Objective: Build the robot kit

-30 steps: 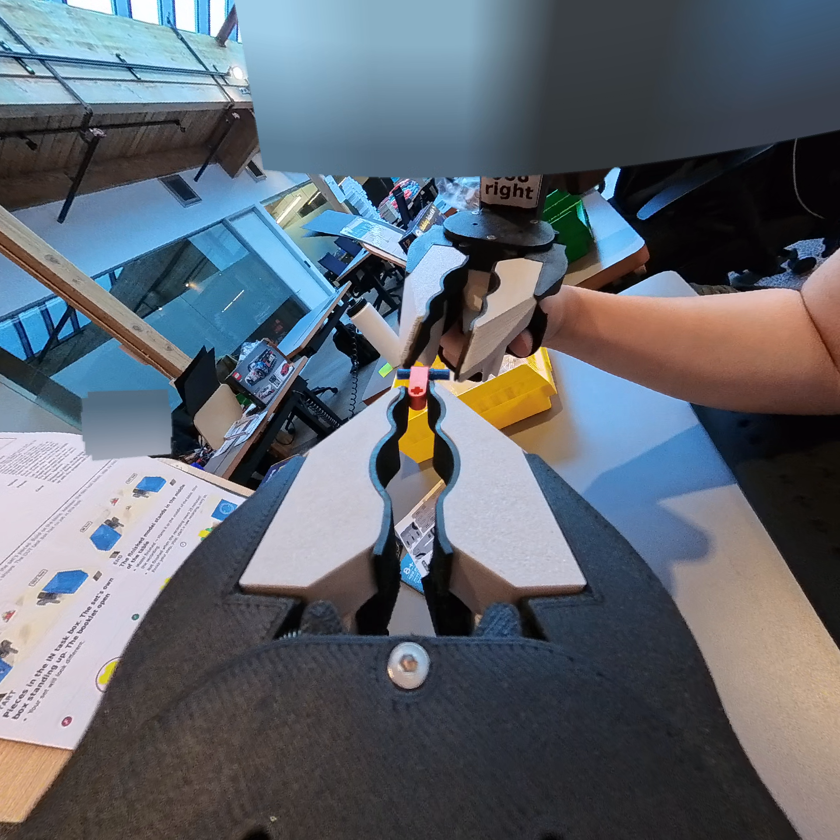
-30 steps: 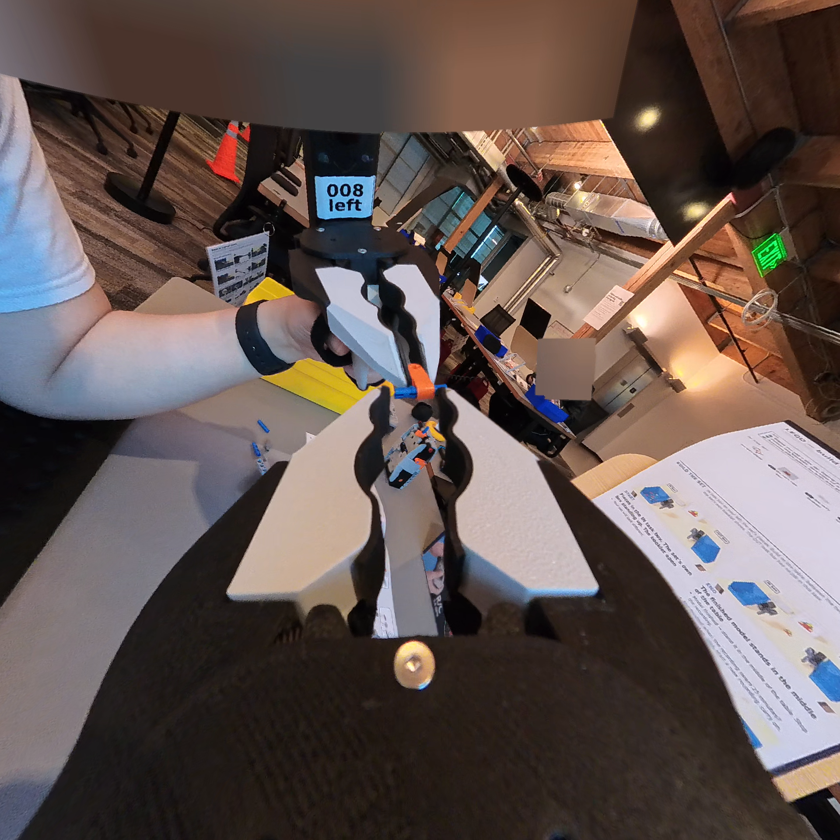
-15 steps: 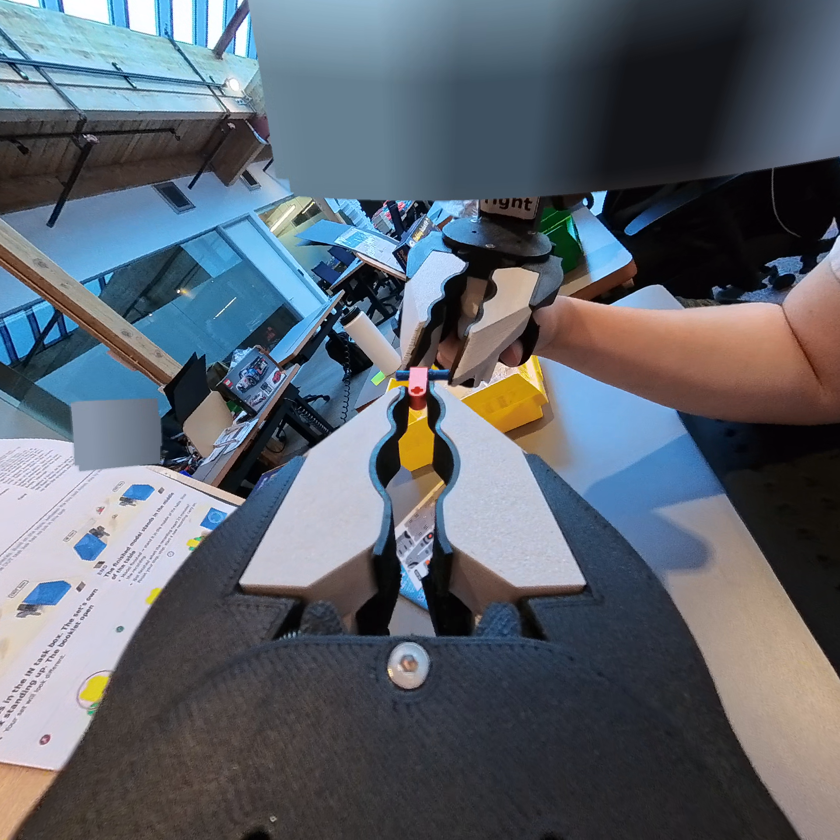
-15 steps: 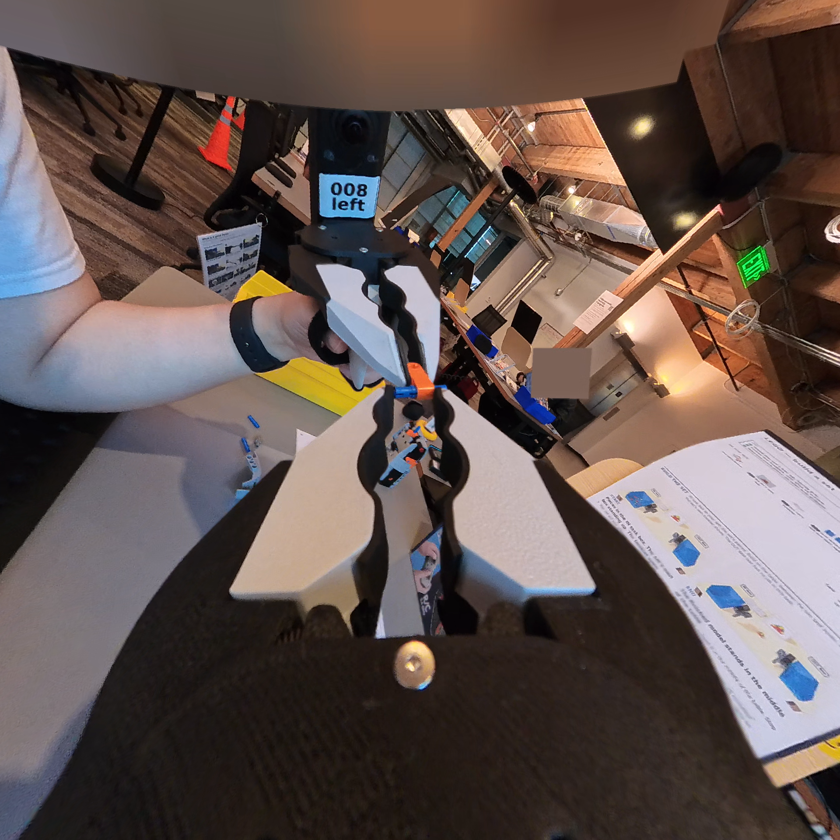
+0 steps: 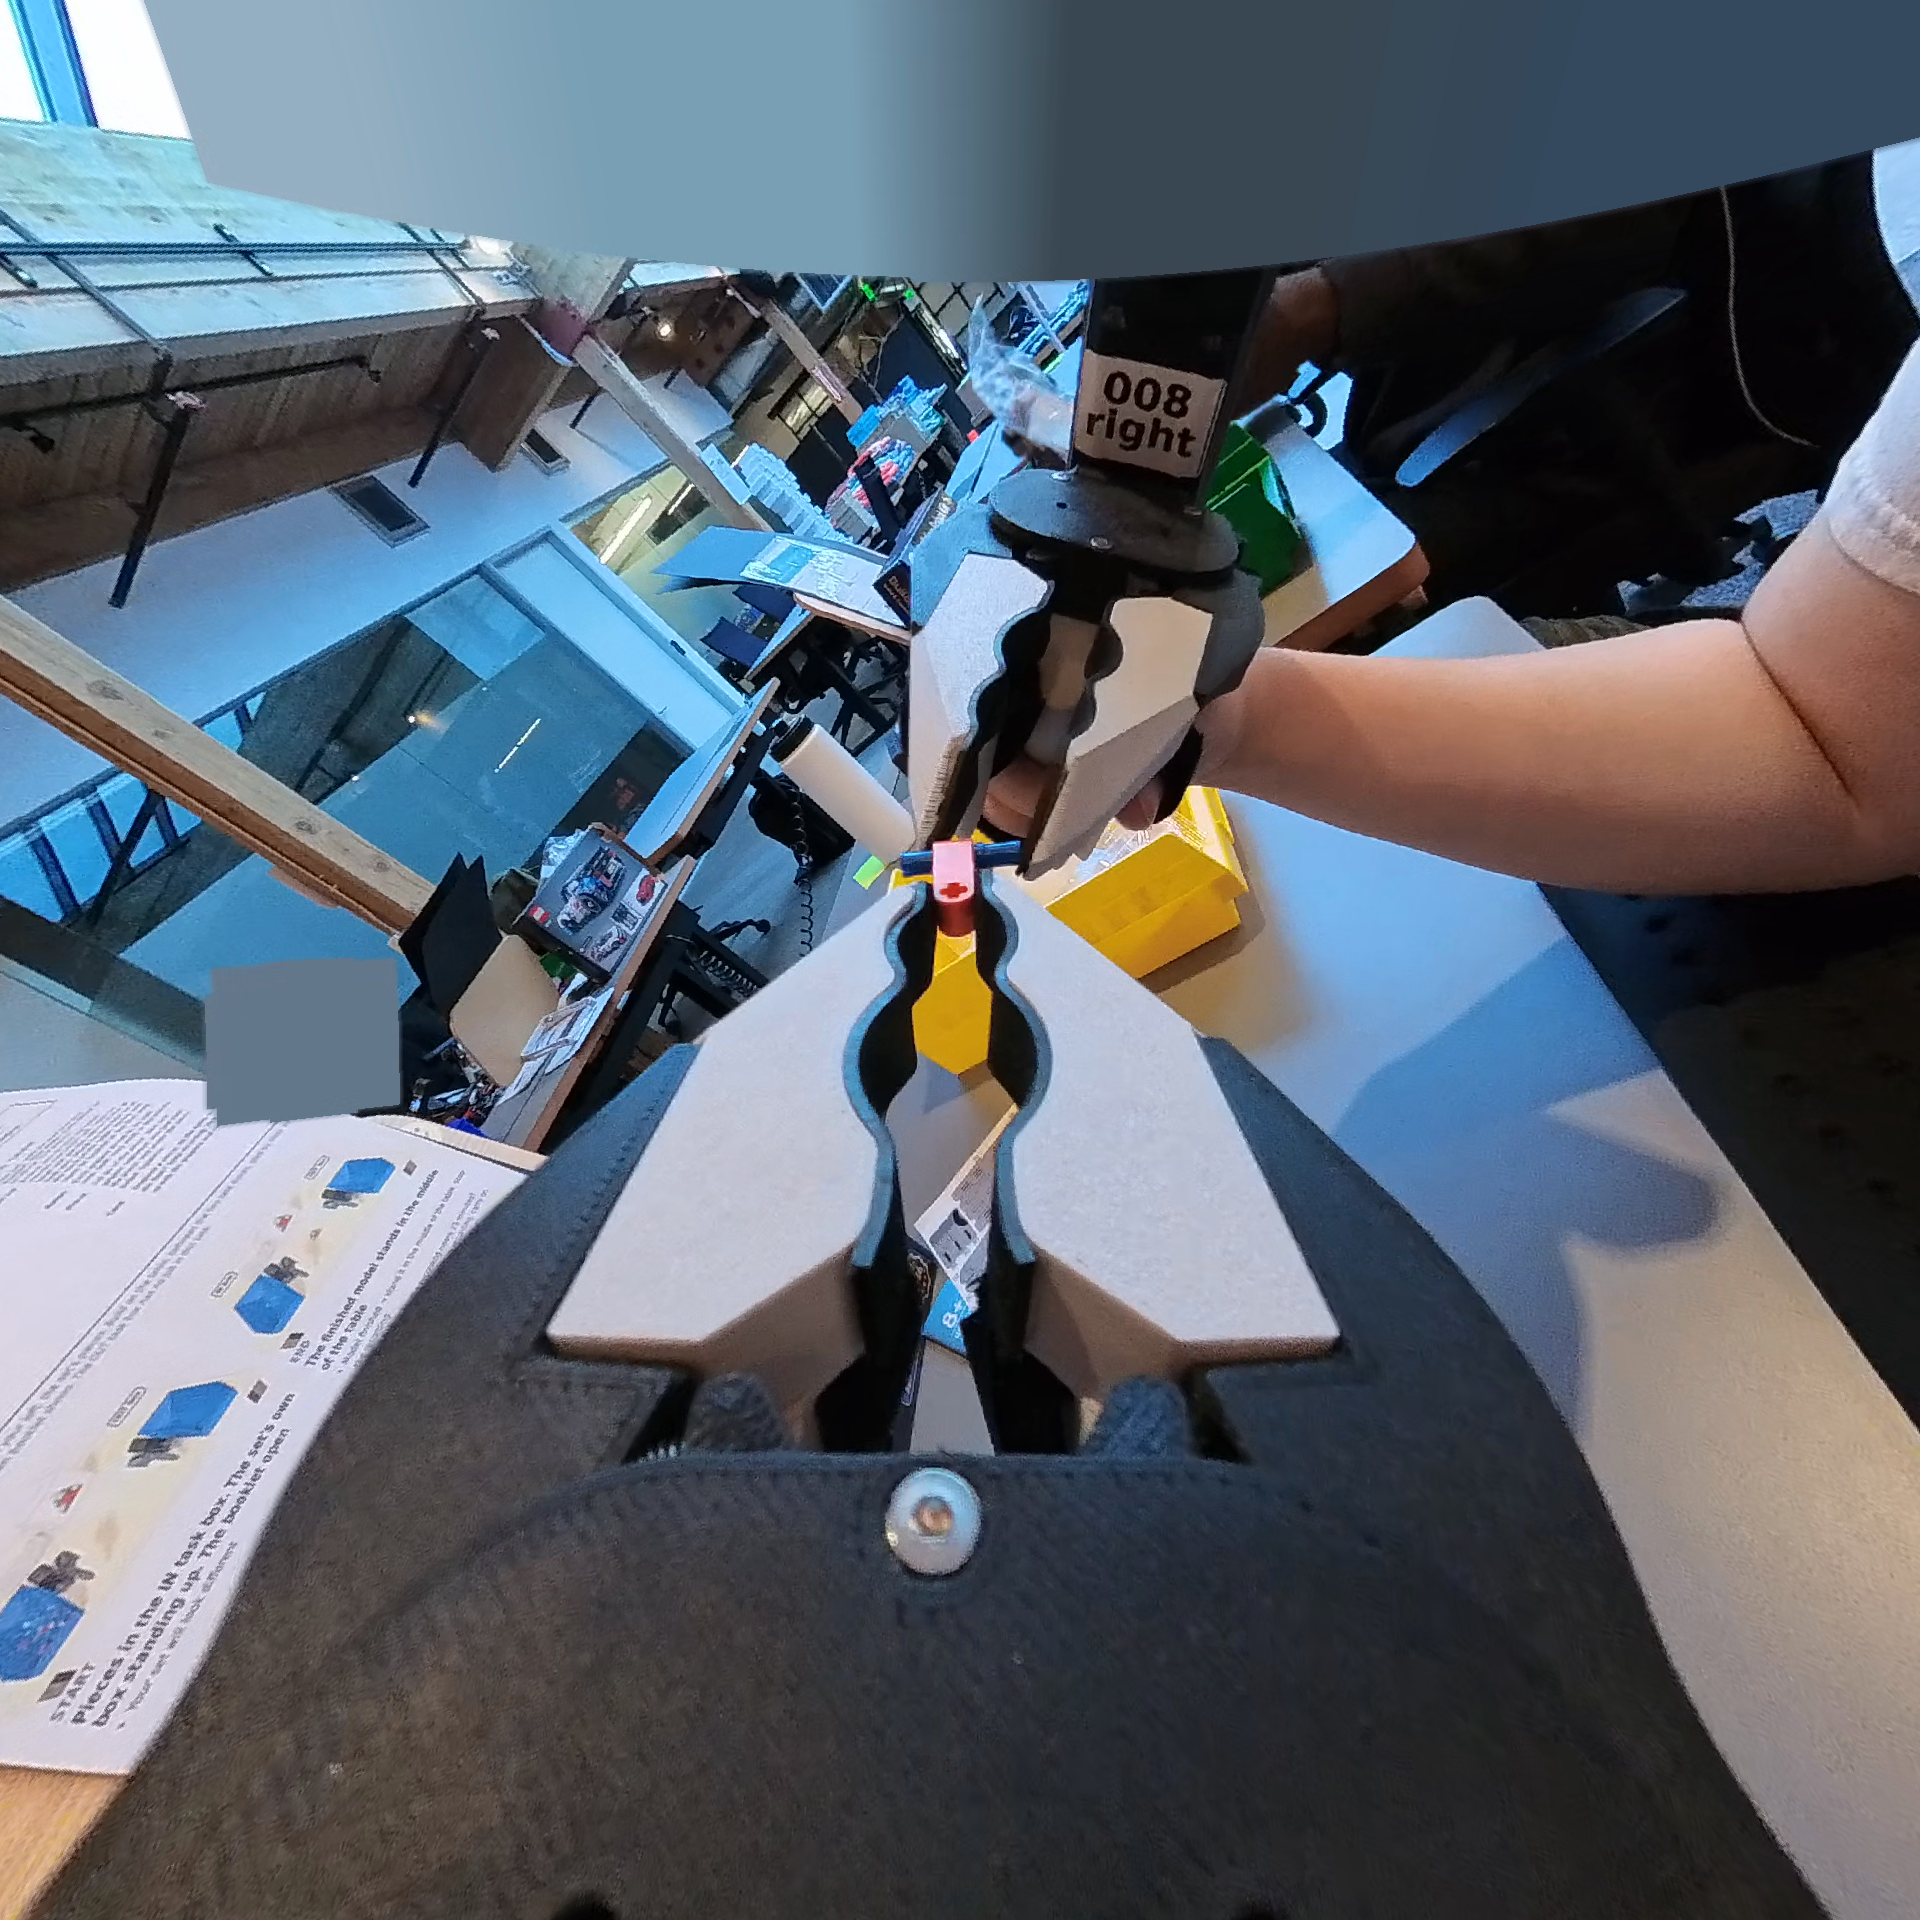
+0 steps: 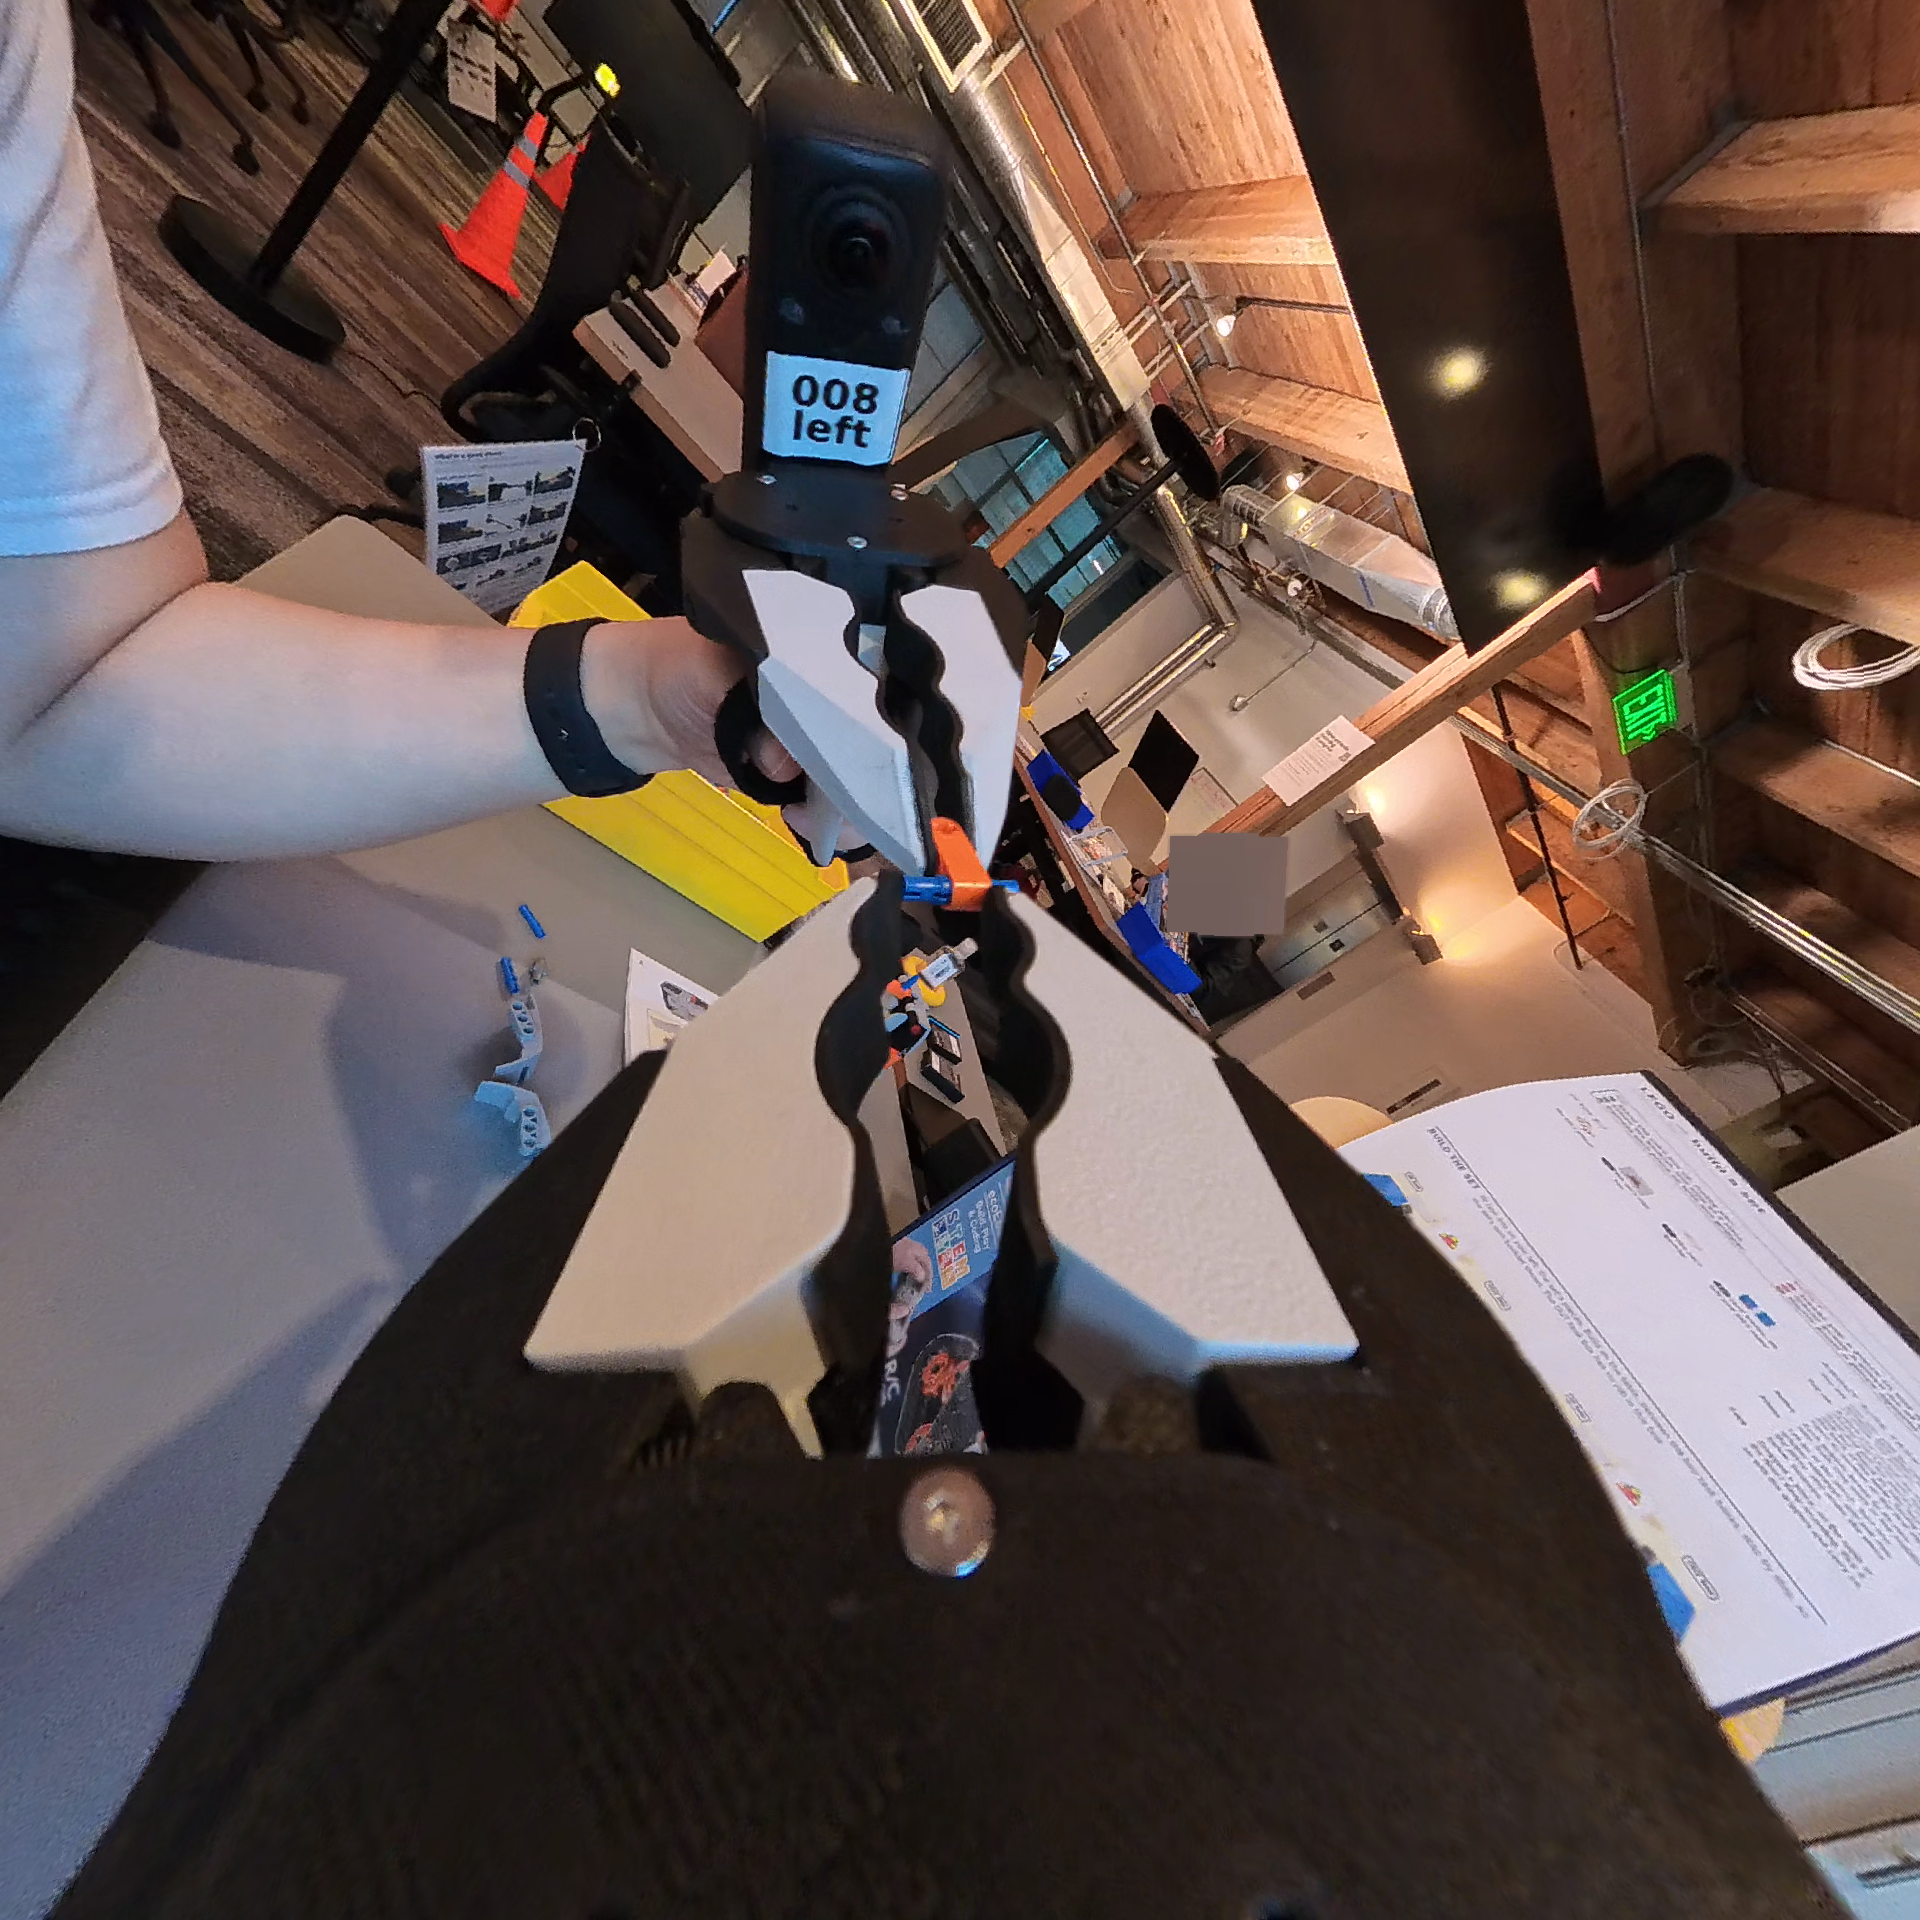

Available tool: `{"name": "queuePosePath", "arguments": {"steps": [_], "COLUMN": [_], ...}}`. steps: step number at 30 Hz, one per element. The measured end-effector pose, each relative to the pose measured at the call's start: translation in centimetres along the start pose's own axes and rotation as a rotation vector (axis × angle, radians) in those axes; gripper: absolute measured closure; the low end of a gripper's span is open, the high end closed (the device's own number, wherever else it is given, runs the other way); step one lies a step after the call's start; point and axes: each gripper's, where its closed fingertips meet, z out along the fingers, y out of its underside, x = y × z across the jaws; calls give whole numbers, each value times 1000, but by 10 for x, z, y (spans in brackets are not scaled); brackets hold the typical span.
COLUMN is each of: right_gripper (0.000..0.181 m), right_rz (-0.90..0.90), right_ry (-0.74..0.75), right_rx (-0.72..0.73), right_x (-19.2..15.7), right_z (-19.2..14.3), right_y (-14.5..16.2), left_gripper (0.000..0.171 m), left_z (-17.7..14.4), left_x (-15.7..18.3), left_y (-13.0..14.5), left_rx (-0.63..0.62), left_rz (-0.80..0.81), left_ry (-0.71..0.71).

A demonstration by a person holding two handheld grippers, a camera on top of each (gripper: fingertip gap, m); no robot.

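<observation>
My left gripper [image 5: 951,902] is shut on a small red connector piece [image 5: 954,906] and holds it in the air above the grey table [image 5: 1475,1039]. A blue pin [image 5: 961,860] runs crosswise through the top of the piece. My right gripper [image 6: 940,885] faces the left one tip to tip, with its fingertips closed on the ends of the blue pin [image 6: 923,888]. In the right wrist view the piece looks orange [image 6: 958,864] and the left gripper [image 6: 951,831] pinches it from above. A person's hands hold both grippers.
A yellow bin [image 5: 1164,904] stands on the table behind the grippers. Loose blue and pale pieces [image 6: 514,1029] lie on the table at the left. A printed instruction sheet [image 6: 1662,1351] lies at the right, and a colourful booklet [image 6: 935,1278] lies under the right gripper. Left and right tips are no more than a few centimetres apart.
Both grippers have tilted upward and come a little closer, so more of the ceiling shows. Each keeps its hold on the joined piece and pin.
</observation>
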Motion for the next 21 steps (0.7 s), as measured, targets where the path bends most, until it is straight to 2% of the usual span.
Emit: {"name": "queuePosePath", "arguments": {"steps": [12, 17, 19, 21], "right_gripper": [168, 162, 150, 145], "right_rz": [-46, -30, -9, 143], "right_ry": [19, 37, 83, 148], "right_rx": [-26, 9, -23, 4], "right_x": [1, 5, 17, 36], "right_z": [2, 4, -5, -21], "right_y": [6, -3, 12, 36], "left_gripper": [166, 166, 167, 167], "left_z": [0, -7, -11, -16], "left_x": [-2, -12, -26, -36], "left_y": [5, -5, 2, 18], "left_rx": [-8, -11, -58, -118], "left_rz": [22, 191, 243, 264], "left_ry": [-9, -135, -232, -280]}}
